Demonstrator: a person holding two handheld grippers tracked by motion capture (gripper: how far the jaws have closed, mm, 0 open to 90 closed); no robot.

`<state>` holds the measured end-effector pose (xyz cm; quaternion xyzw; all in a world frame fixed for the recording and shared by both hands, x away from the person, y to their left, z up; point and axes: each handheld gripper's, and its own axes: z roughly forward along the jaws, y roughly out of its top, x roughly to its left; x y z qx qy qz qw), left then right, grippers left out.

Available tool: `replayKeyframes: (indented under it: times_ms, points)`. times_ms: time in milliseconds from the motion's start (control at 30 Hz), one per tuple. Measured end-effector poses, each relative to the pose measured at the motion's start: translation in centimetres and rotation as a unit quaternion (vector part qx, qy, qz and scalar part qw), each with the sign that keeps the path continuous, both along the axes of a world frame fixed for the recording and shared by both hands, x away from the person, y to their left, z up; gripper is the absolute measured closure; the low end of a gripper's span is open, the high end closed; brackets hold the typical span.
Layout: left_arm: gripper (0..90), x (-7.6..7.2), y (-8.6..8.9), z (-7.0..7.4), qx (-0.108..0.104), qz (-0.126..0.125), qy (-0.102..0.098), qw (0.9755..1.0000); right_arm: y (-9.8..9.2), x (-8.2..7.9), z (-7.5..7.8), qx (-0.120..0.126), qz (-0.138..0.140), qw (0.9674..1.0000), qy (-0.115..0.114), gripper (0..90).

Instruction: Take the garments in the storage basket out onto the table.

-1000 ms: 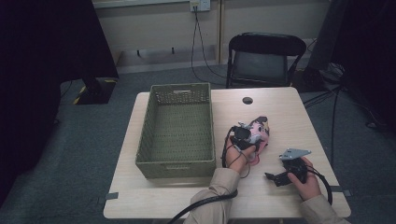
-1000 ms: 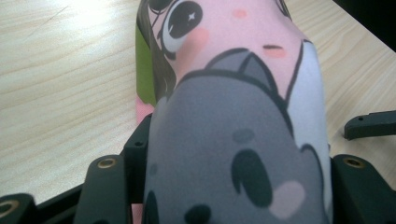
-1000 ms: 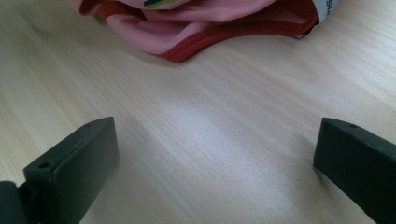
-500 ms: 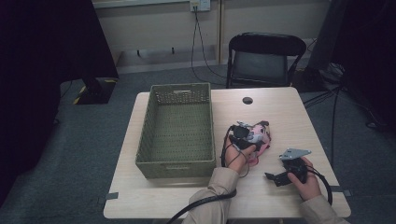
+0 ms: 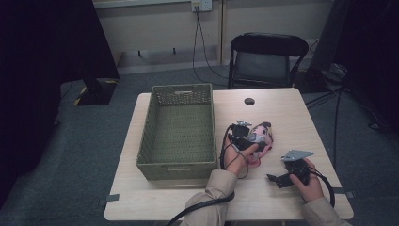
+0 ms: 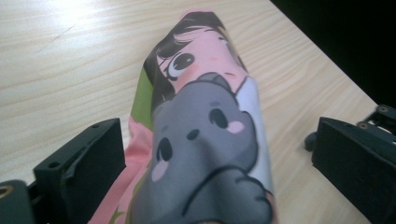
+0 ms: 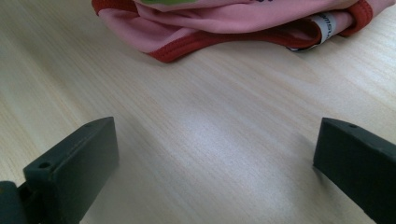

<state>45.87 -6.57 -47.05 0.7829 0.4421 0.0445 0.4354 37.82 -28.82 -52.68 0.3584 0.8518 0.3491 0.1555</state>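
Where left gripper (image 5: 254,136) looks: cartoon-printed cloth (image 6: 205,135).

We find no text we can read. The pink cloth (image 7: 243,21) has a small white tag (image 7: 327,24) at its red hem with dark marks on it, too blurred to make out. The cloth's print (image 6: 205,116) carries cartoon faces, no letters or numbers. We see no label on the basket (image 5: 181,127) or the table (image 5: 287,113).
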Motion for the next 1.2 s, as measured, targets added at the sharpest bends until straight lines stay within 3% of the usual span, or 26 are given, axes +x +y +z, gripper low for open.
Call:
replayKeyframes:
  times_ms: [100, 267, 567, 667, 800, 1000, 1200]
  points:
    - [2.1, -0.3, 0.2, 0.1, -0.009, -0.022, -0.003, 0.9997, 0.0, 0.0, 0.0, 0.000, 0.000, 1.0000, 0.000, 0.0]
    - [2.1, -0.7, 0.3, 0.4, -0.009, -0.024, 0.002, 0.9997, 0.0, 0.0, 0.0, 0.000, 0.000, 1.0000, 0.000, 0.0]
    - [2.6, -1.8, 0.9, 1.8, -0.012, -0.052, -0.005, 0.9986, 0.0, 0.0, 0.0, 0.000, 0.000, 1.0000, 0.000, 0.0]
    - [2.6, -2.4, 1.2, 2.5, -0.022, -0.069, -0.008, 0.9974, 0.0, 0.0, 0.0, 0.001, -0.001, 1.0000, 0.000, 0.0]
    - [2.6, -2.9, 1.2, 2.9, -0.022, -0.085, -0.008, 0.9961, 0.0, 0.0, 0.0, 0.001, 0.000, 1.0000, 0.000, 0.0]
    - [3.0, -3.3, 1.6, 3.3, -0.021, -0.094, -0.011, 0.9953, 0.0, 0.0, 0.0, 0.000, -0.001, 1.0000, 0.000, 0.0]
    - [3.0, -3.8, 2.4, 3.3, -0.041, -0.106, -0.011, 0.9935, 0.0, 0.0, 0.0, 0.000, -0.001, 1.0000, 0.000, 0.0]
